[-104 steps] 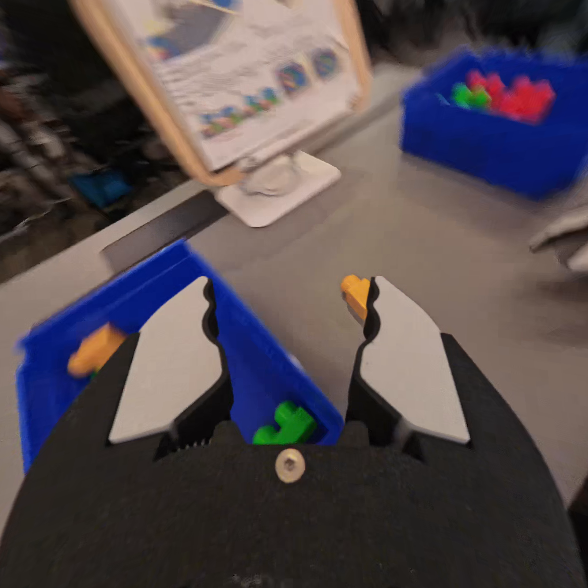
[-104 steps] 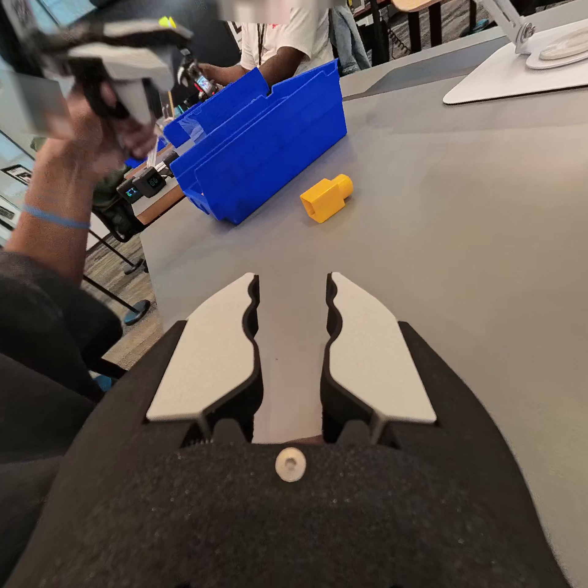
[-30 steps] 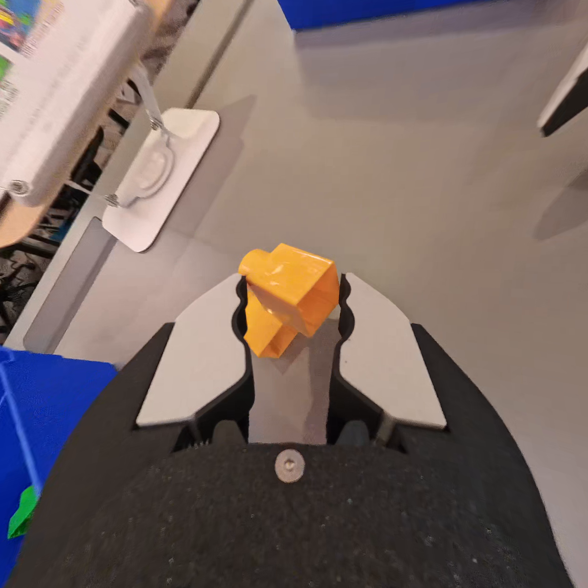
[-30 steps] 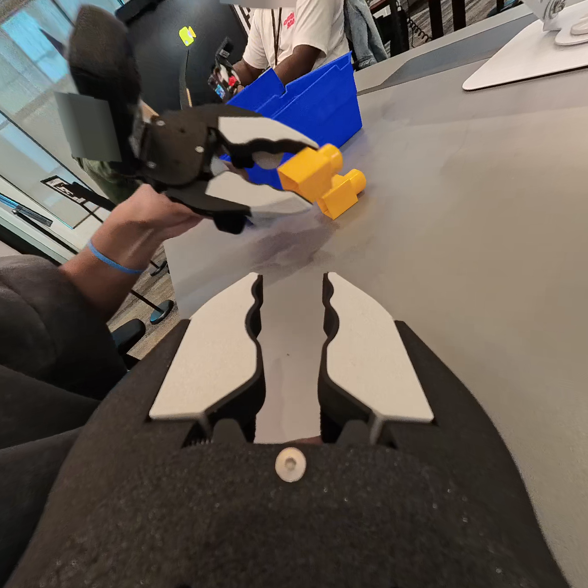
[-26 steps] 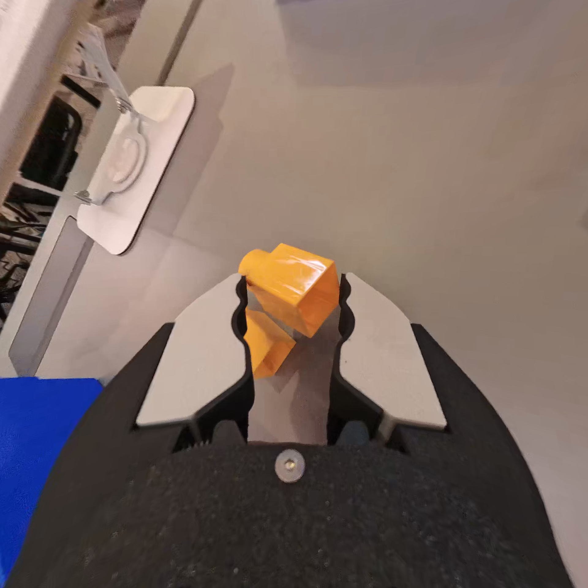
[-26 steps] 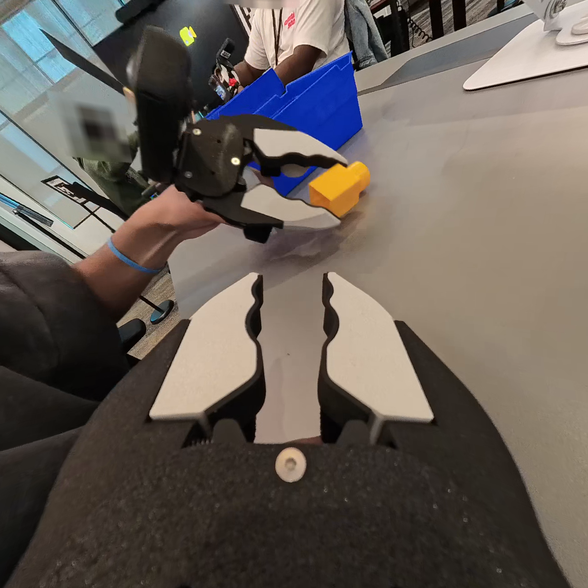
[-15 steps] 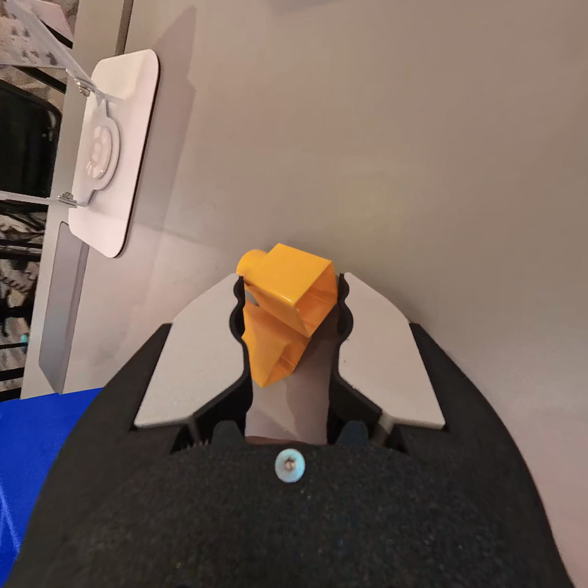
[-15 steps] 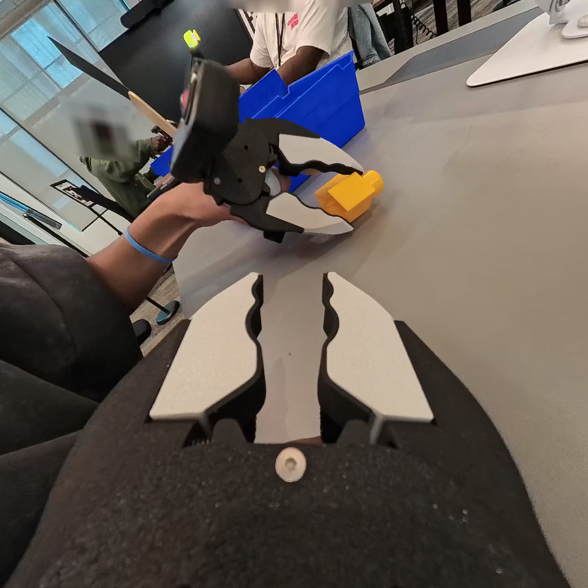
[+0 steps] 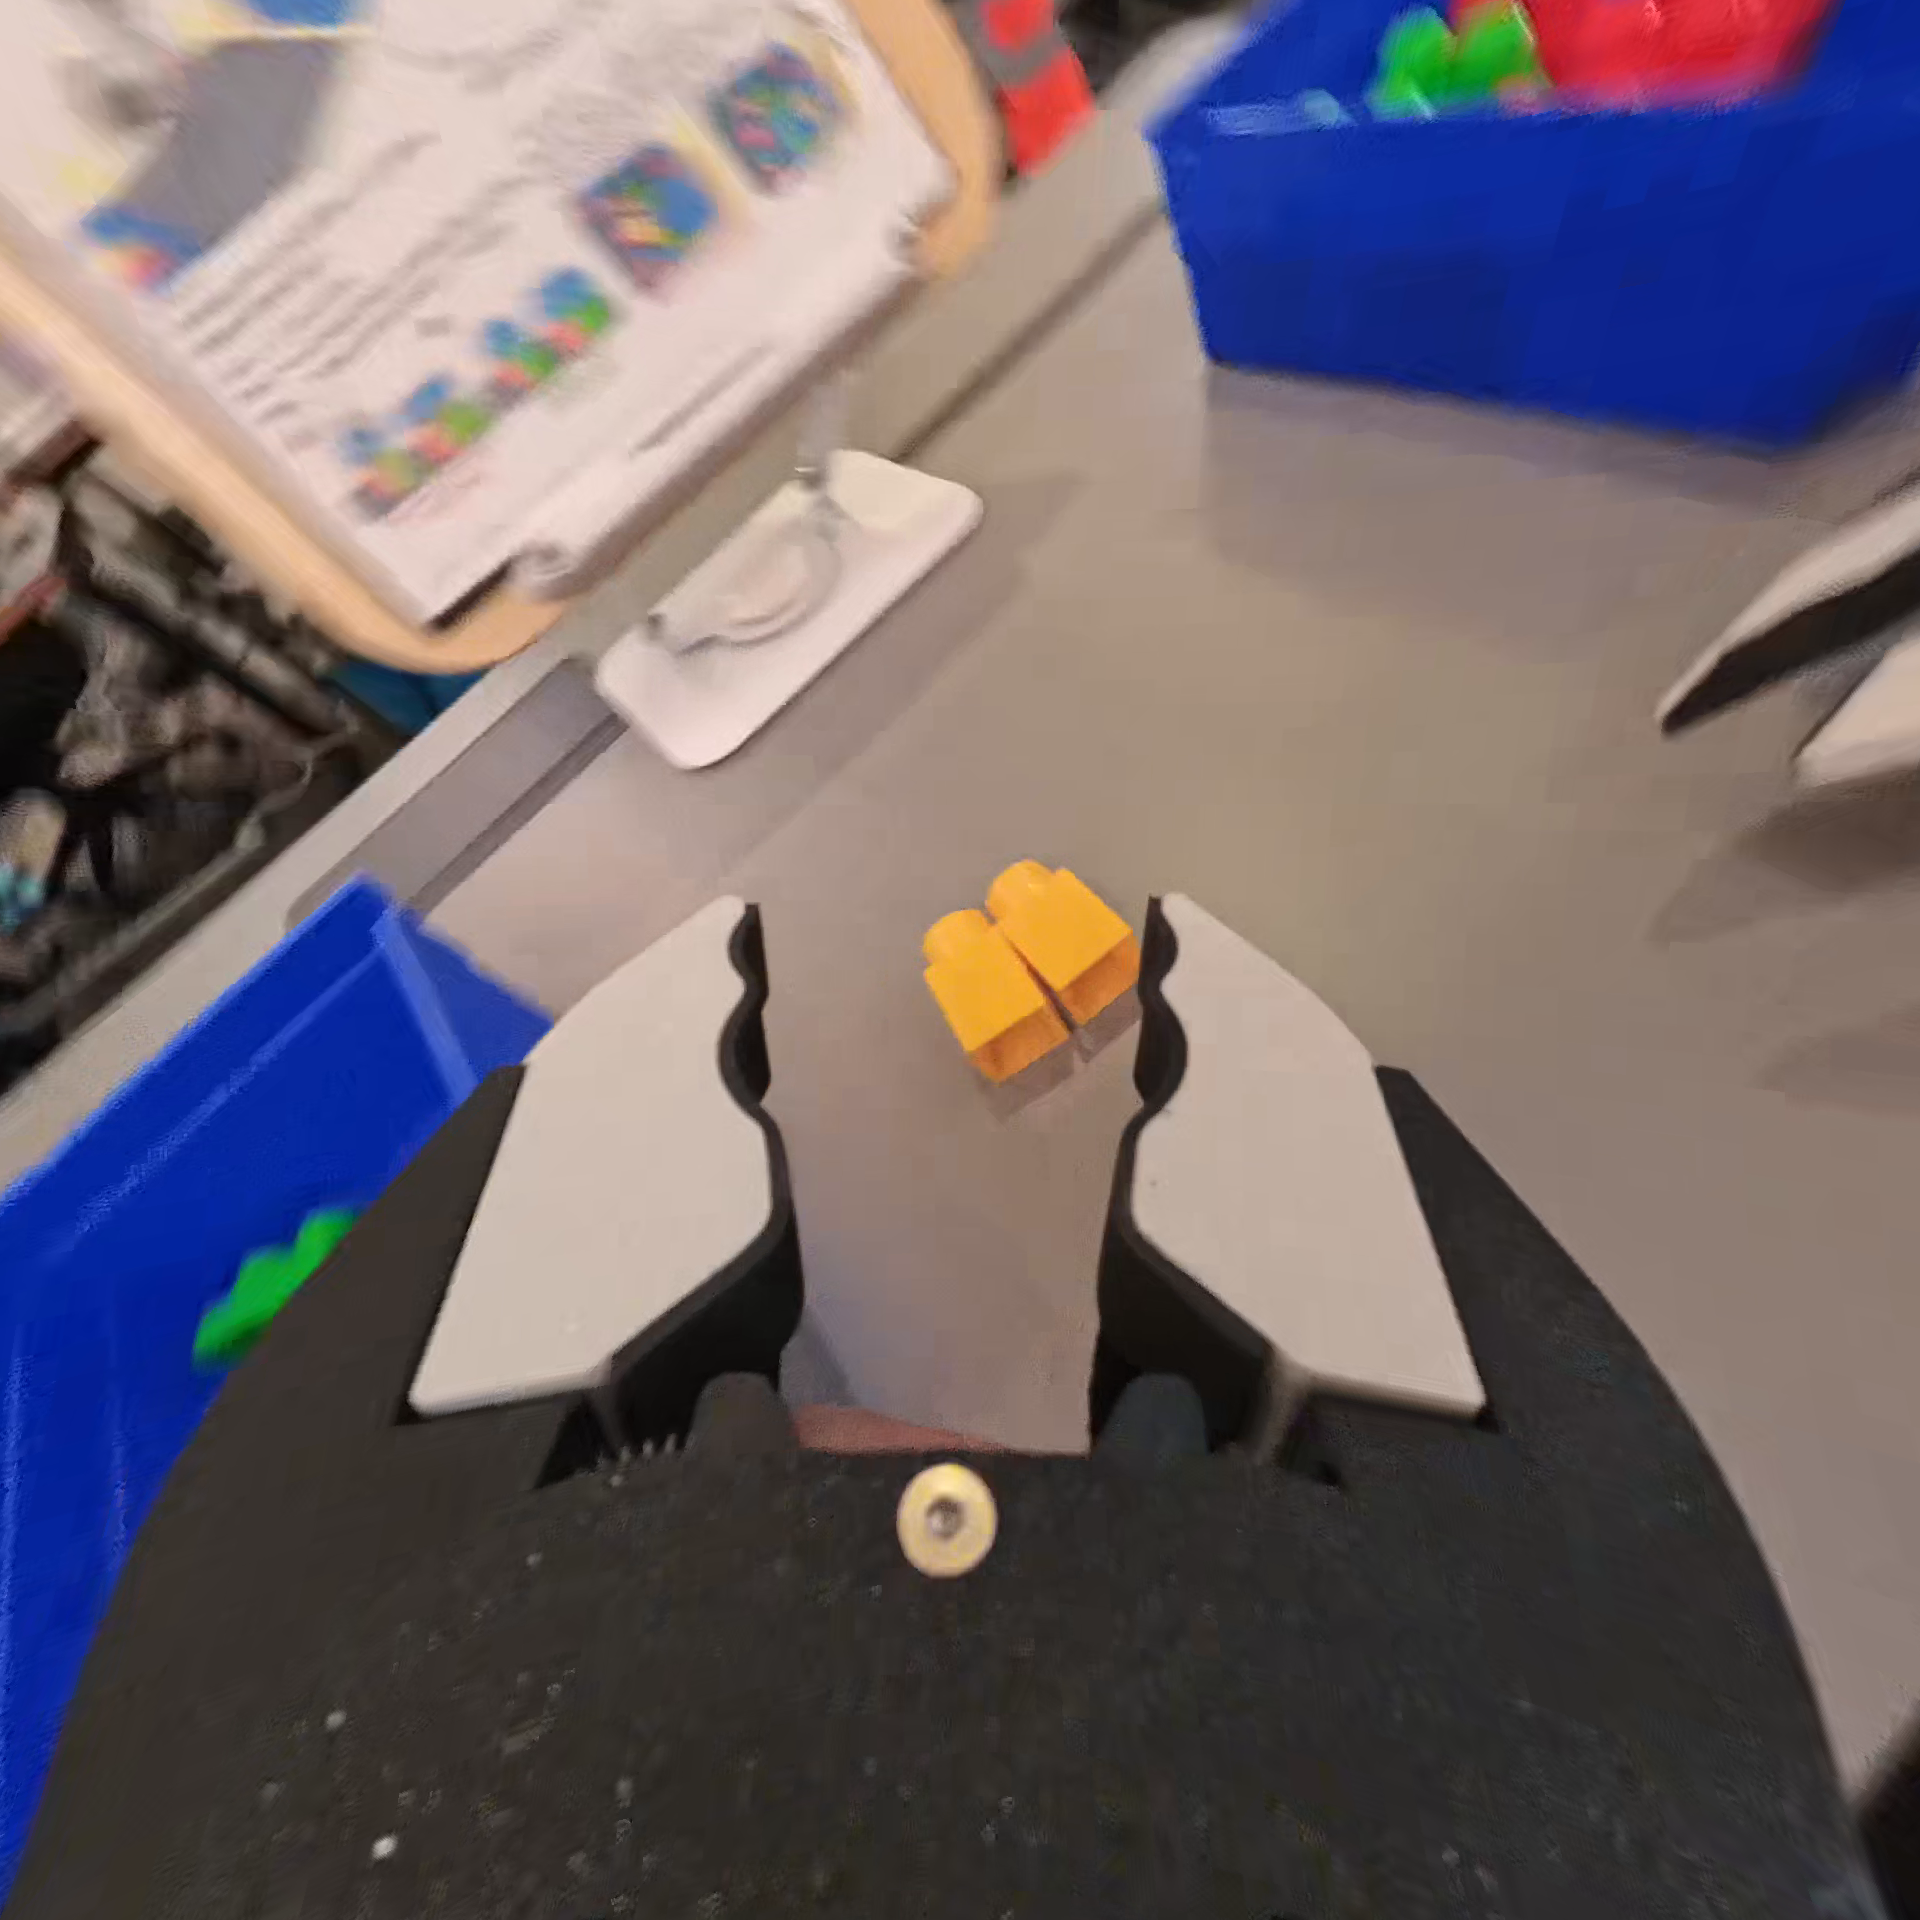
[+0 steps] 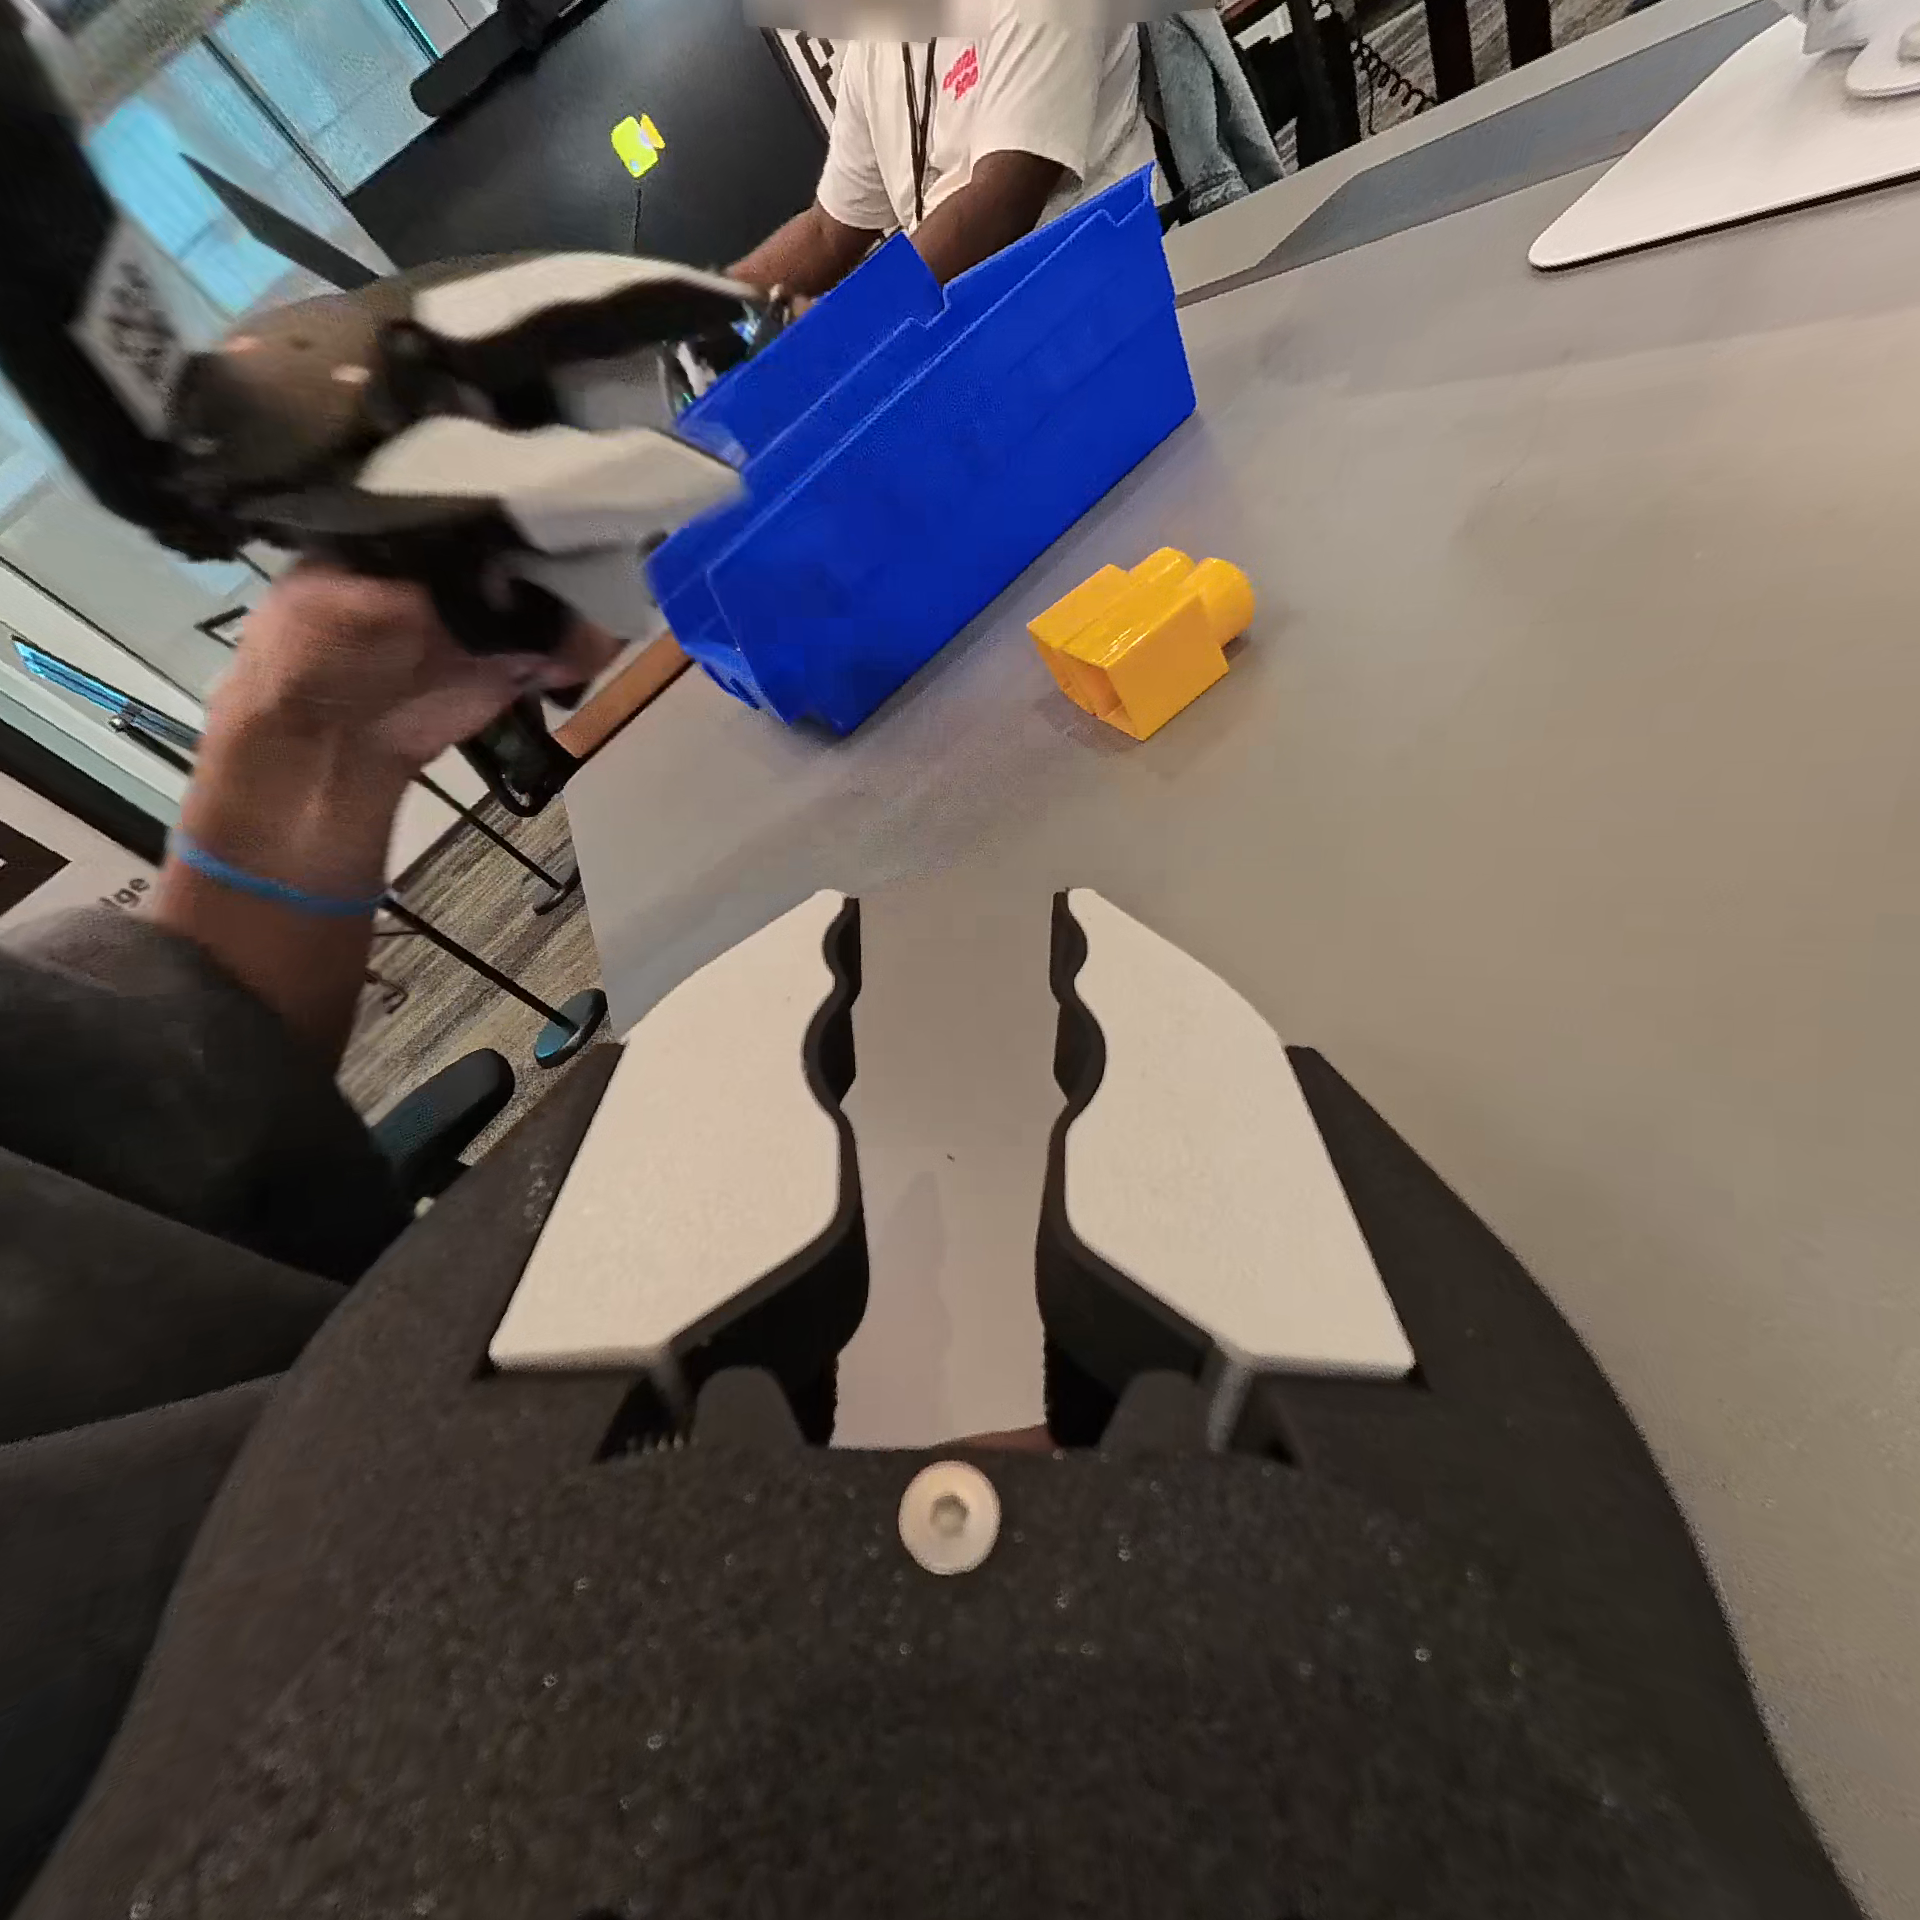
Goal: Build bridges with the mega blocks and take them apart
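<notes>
Two orange blocks [image 9: 1029,964] lie side by side on their sides on the grey table [image 9: 1351,644], studs pointing away. They also show in the right wrist view [image 10: 1143,639]. My left gripper [image 9: 948,914] is open and empty, raised just behind the blocks; it shows blurred at the upper left of the right wrist view [image 10: 717,384]. My right gripper [image 10: 954,906] is open and empty, low over the table, well short of the blocks. Its fingers [image 9: 1787,644] show at the right edge of the left wrist view.
A blue bin [image 9: 187,1164] with a green block [image 9: 270,1299] stands at the left, also seen in the right wrist view [image 10: 935,457]. Another blue bin [image 9: 1558,260] of red and green blocks stands far right. An instruction board [image 9: 468,260] on a white base [image 9: 790,613] stands behind. A person [image 10: 966,114] sits beyond.
My left gripper has let go of the orange block beside the other one on the table, opened, and drawn back and up. My right gripper has barely moved.
</notes>
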Available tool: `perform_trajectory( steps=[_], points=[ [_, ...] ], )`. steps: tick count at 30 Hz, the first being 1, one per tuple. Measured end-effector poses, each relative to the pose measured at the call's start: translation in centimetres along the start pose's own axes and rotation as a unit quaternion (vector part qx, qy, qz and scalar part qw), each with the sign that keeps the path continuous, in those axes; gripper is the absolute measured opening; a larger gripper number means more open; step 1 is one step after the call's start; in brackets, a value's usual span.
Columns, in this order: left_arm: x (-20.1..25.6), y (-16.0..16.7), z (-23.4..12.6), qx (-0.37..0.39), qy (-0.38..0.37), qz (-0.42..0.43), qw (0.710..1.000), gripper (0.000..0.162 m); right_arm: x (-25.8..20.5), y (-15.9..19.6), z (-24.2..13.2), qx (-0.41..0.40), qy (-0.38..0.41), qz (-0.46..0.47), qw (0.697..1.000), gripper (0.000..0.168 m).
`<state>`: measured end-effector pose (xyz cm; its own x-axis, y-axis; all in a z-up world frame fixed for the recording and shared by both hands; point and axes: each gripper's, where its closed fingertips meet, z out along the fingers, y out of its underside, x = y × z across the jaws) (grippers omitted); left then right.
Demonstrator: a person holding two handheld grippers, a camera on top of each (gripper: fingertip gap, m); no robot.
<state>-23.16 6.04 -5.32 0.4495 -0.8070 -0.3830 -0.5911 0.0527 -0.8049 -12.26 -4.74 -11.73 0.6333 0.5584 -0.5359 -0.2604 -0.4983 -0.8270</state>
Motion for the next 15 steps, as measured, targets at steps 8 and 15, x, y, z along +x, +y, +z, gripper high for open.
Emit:
perform_trajectory(
  steps=[8, 15],
  points=[
    [-5.2, 10.6, -13.4, -0.019, -0.200, -0.262, 0.944, 0.075, -0.5, -2.4, -1.3, 0.023, -0.004, -0.007, 1.000, 0.038],
    [-2.8, 13.3, -14.3, -0.007, -0.152, -0.340, 0.928, 0.074, 1.0, -2.7, -1.0, 0.019, 0.030, -0.039, 0.999, 0.038]
  ],
)
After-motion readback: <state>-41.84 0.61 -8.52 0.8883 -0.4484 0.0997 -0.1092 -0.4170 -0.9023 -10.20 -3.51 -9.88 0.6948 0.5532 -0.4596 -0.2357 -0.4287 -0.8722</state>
